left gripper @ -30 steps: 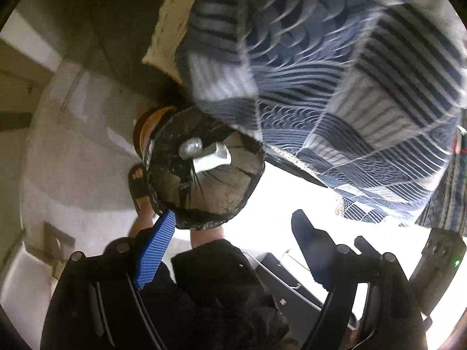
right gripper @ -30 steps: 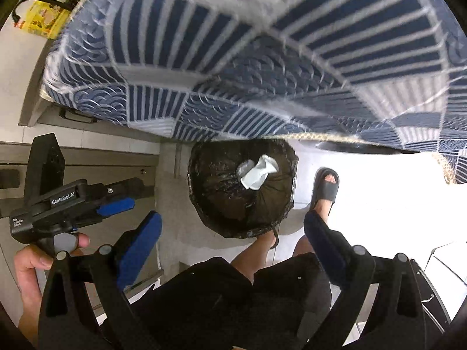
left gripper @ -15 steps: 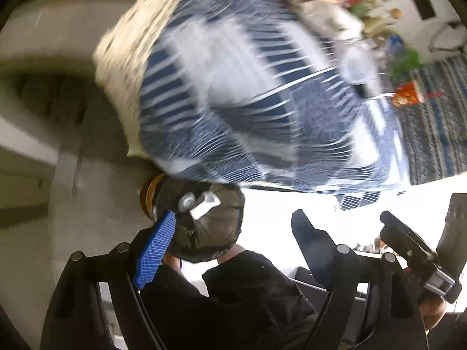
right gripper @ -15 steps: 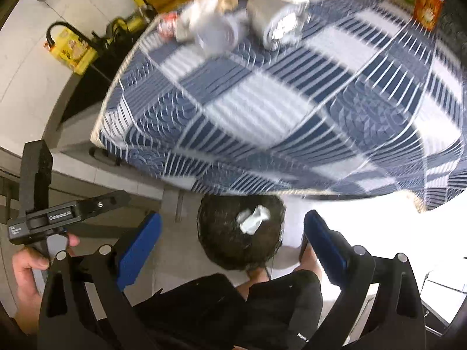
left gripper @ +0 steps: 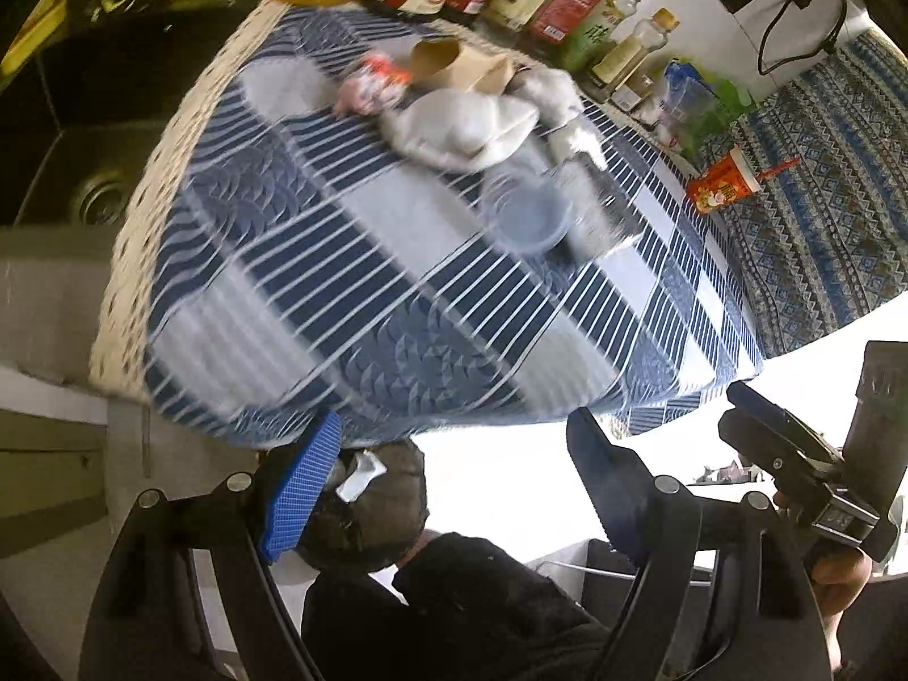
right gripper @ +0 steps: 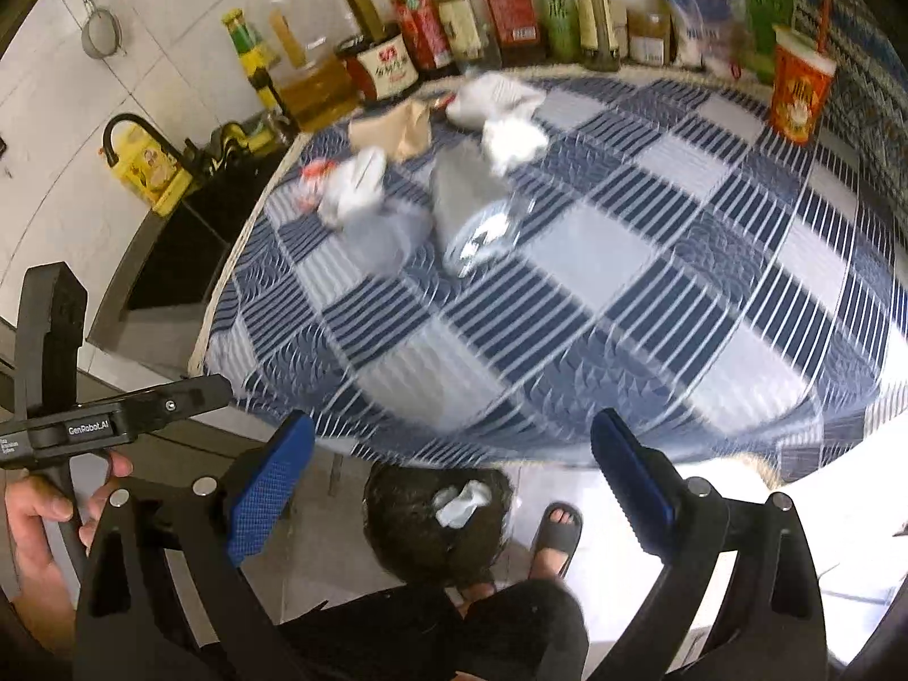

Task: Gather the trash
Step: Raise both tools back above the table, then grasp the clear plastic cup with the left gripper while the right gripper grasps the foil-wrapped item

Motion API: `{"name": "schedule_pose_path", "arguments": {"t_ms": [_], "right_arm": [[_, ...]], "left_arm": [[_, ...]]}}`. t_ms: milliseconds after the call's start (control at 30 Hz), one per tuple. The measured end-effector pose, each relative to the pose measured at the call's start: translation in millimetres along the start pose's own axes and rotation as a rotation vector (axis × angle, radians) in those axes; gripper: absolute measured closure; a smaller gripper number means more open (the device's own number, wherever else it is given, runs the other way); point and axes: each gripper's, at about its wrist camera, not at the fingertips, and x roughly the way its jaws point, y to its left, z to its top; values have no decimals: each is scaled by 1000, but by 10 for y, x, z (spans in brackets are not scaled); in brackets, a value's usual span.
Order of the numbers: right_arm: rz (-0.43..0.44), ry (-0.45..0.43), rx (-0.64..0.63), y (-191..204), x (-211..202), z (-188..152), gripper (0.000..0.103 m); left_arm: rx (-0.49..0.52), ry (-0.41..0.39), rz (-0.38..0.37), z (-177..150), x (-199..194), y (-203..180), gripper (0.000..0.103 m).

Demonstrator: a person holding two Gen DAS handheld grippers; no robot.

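A bin lined with a black bag stands on the floor below the table edge, with a crumpled white tissue inside; it also shows in the left wrist view. On the blue checked tablecloth lie white tissues, a clear plastic cup on its side, a brown paper bag and a red wrapper. The same trash shows in the left wrist view: tissues and cup. My left gripper and my right gripper are both open and empty, held above the bin.
Several sauce and oil bottles line the back of the table. A red paper cup with a straw stands at the far right. A dark sink lies left of the table. My sandalled foot stands beside the bin.
Both grippers have lifted and tilted up from the bin toward the tabletop. The bin has dropped low in both views and the trash on the table has come into sight.
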Motion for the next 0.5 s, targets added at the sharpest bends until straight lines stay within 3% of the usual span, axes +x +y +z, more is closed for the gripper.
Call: {"name": "schedule_pose_path", "arguments": {"t_ms": [233,500], "right_arm": [[62,-20,-3,-341,-3,404,6],[142,-6,-23,-593,236,736,6]], "left_arm": [[38,-6,33,343,177,-370,24],[46,47,92,674,581,-600,24]]}}
